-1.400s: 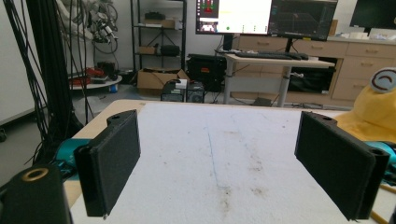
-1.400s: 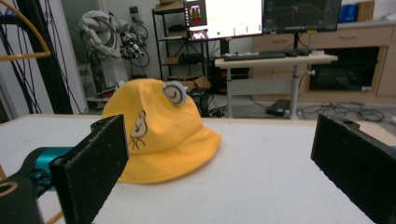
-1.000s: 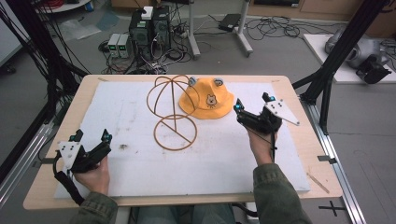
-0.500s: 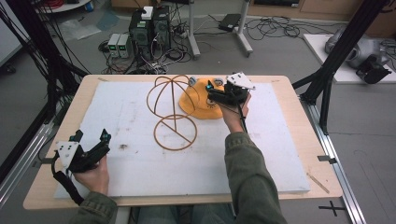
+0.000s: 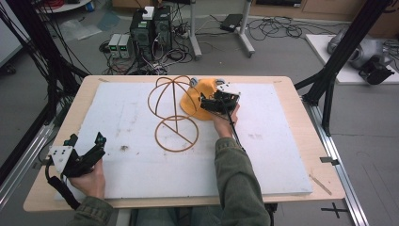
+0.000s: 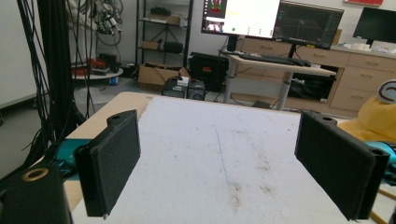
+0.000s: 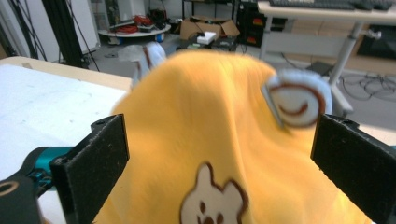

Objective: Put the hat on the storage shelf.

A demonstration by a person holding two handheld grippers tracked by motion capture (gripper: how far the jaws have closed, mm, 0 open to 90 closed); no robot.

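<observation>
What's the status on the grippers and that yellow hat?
Right gripper open, jaws straddling yellow fabric hat. Left gripper open, idle near table edge. Wire hat stand beside hat, not blocking.

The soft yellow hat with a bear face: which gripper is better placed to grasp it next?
The right gripper: it hovers at the soft yellow hat, jaws open around it. The left gripper sits open at the table's near-left corner, far away.

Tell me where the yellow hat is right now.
In the high view, the yellow hat sits on the white mat's far middle, right of the wire stand, with the right gripper over it.
</observation>
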